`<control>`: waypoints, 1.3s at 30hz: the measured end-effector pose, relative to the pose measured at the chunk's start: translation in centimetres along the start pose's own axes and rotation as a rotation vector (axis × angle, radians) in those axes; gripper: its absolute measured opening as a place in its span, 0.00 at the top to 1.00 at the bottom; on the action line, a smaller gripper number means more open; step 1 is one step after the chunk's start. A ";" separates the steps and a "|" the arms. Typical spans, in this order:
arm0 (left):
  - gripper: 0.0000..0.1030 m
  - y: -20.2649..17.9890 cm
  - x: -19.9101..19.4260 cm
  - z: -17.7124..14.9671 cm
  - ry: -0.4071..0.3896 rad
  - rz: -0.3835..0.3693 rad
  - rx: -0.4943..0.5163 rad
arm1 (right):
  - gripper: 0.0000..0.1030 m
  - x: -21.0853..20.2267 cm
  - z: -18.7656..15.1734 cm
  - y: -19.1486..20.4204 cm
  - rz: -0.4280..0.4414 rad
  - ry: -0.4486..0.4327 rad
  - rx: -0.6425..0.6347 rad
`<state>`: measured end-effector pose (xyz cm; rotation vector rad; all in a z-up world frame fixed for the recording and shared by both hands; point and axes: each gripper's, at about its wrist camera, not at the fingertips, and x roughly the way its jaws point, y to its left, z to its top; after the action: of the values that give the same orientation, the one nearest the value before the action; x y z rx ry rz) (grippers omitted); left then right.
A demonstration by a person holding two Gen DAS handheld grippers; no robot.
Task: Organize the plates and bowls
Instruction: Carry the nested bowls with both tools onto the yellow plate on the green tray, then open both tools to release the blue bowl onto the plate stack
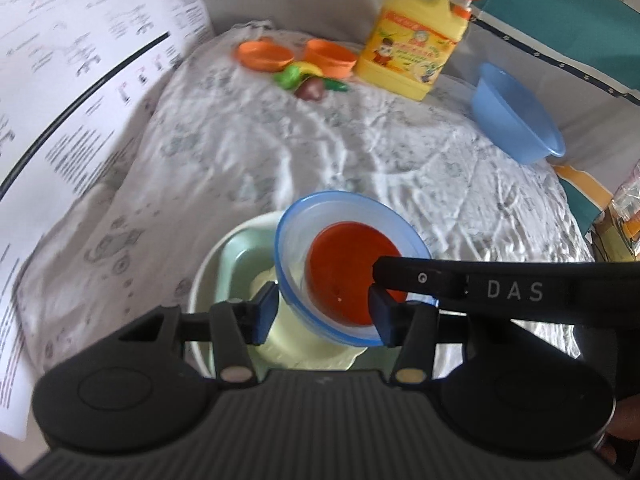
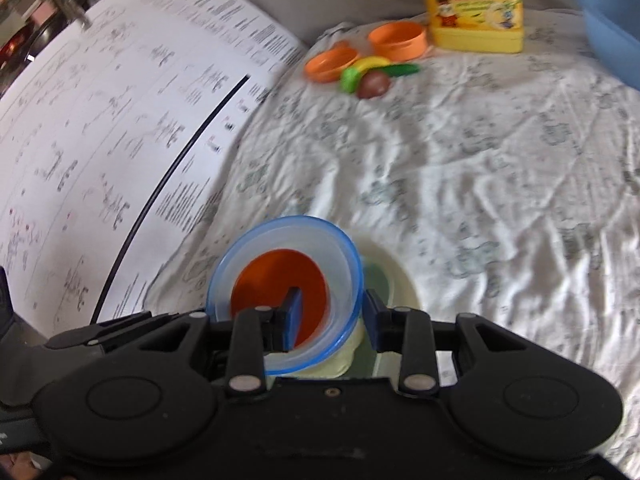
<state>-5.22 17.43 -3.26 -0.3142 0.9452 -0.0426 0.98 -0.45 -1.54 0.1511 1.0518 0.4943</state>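
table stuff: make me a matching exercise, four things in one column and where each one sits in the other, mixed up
Things:
1. yellow detergent jug
2. blue basin
3. toy vegetables
4. clear blue-rimmed bowl

Places:
A. far right edge of the cloth
B. between both grippers, stacked over a pale green dish
C. far end, beside an orange cup
D. in front of the two orange dishes

Pairs: 1-C, 2-A, 3-D, 4-B

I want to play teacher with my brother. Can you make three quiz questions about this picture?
1. True or false: the yellow bottle lies flat on the cloth.
2. What colour is the inside bottom of the blue-rimmed bowl?
A green
B orange-red
C black
3. How many grippers are closed on that bowl's rim?

Key:
1. False, it stands upright.
2. B
3. Two: the left gripper and the right gripper, from opposite sides.
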 end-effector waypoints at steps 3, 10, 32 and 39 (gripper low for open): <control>0.54 0.7 0.3 -0.6 0.016 0.003 -0.006 | 0.68 0.9 -0.6 0.6 -0.003 0.023 -0.002; 0.54 1.4 1.5 -1.0 0.040 -0.012 -0.016 | 0.68 2.1 -0.8 0.5 -0.019 0.047 0.000; 0.52 1.6 2.5 -1.0 0.061 -0.007 -0.007 | 0.68 3.4 -0.6 -0.1 0.003 0.071 0.014; 0.24 0.6 0.6 -0.9 -0.006 0.038 0.063 | 0.63 1.4 -0.8 0.0 0.012 0.025 0.008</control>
<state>-5.64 17.64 -4.41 -0.2379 0.9416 -0.0366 0.79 0.10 -3.04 0.1591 1.0779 0.5040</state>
